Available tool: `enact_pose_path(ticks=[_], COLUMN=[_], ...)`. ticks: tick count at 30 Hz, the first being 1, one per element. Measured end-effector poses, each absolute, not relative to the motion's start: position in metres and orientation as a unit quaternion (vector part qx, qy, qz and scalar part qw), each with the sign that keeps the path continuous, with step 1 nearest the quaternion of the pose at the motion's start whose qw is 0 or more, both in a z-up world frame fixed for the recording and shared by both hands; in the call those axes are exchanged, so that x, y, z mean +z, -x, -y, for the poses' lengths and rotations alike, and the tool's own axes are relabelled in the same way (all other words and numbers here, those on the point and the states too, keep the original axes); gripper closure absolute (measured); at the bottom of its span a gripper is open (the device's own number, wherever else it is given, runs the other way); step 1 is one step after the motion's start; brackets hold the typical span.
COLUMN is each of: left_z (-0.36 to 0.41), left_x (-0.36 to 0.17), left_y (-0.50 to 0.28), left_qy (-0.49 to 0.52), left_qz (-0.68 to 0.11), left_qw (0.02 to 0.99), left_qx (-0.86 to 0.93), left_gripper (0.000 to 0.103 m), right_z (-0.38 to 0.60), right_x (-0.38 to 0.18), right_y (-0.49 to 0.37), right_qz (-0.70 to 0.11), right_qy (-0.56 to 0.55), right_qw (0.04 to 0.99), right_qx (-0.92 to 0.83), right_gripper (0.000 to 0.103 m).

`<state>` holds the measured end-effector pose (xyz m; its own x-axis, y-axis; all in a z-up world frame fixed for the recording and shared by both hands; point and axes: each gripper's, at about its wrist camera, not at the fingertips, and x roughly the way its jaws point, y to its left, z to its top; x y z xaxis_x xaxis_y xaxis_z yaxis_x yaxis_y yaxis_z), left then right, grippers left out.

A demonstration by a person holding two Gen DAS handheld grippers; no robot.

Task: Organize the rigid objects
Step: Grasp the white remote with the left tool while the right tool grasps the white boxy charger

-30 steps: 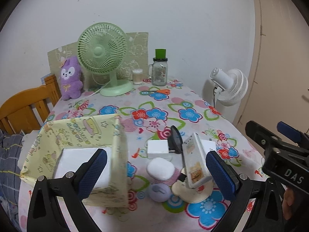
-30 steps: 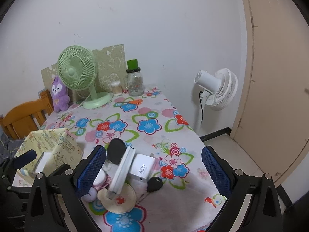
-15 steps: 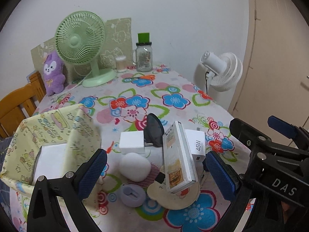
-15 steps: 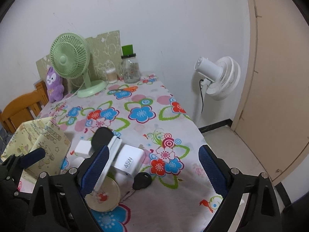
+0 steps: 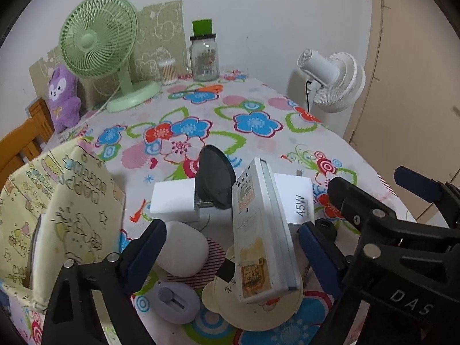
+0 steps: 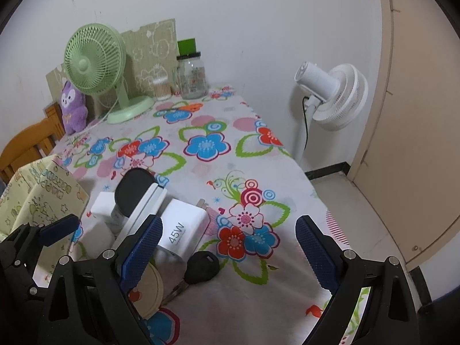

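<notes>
A cluster of small items lies on the flowered tablecloth [image 5: 258, 141]. My left gripper [image 5: 233, 256] is closing, with a white rounded case [image 5: 184, 248] and a leaning white flat box [image 5: 261, 230] between its pads, neither touched. The box rests on a cream round disc [image 5: 258, 307], beside a lilac oval gadget [image 5: 175, 302]. Behind stand a white plug block [image 5: 175, 201] and a black round disc [image 5: 214, 181]. My right gripper [image 6: 228, 250] is open over the 45W charger [image 6: 184, 230] and a black key [image 6: 201, 266]. A yellow fabric box [image 5: 66, 201] sits left.
At the table's far end stand a green desk fan [image 5: 97, 37], a purple plush [image 5: 63, 97], a glass jar [image 5: 204, 57] and a cotton-swab tub [image 5: 167, 70]. A white floor fan [image 6: 330, 95] is beyond the right edge, a wooden chair [image 5: 20, 143] at the left.
Both grippers have come down and forward toward the cluster, which now looks larger. The left jaws have narrowed a little. Nothing on the table has moved.
</notes>
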<state>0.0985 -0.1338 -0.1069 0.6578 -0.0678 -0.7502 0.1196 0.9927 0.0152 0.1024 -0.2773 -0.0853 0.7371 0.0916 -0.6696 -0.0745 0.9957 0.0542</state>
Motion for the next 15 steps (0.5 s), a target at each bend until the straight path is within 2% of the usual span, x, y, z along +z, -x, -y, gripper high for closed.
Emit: enact_pose_path(ticks=[6,8,10,12,14,15], left_z=[0.131,0.131,0.129,0.128,0.128,0.128], left_x=[-0.115,-0.117,-0.120,-0.121,-0.121,-0.121], left_y=[-0.104,-0.106,-0.109,-0.110,-0.110,-0.110], left_qy=[-0.034,-0.036,-0.033,-0.034,-0.030,-0.030], left_qz=[-0.421,-0.423,-0.431,-0.427,-0.429,-0.431], left_qw=[0.905,0.903,0.899,0.901,0.899,0.897], left_qx=[-0.060,-0.066,-0.069,-0.073,-0.086,-0.089], left_gripper=[0.022,0.031,0.044,0.047,0.055,0.056], right_z=[0.268,0.264,0.261,0.258,0.253,0.252], right_x=[-0.097,-0.101,-0.104,-0.107,-0.110,-0.111], right_y=[-0.113,-0.117,-0.120,-0.125,-0.127,-0.129], right_qz=[-0.378,-0.383,-0.389,-0.394,-0.400,-0.403], right_qy=[-0.003,-0.003,-0.003,-0.003,-0.007,-0.007], right_qw=[0.924,0.922,0.919,0.917,0.914,0.913], right_qx=[0.052,0.057,0.061,0.064,0.065,0.064], right_gripper=[0.007,0.007,0.007,0.007,0.007,0.007])
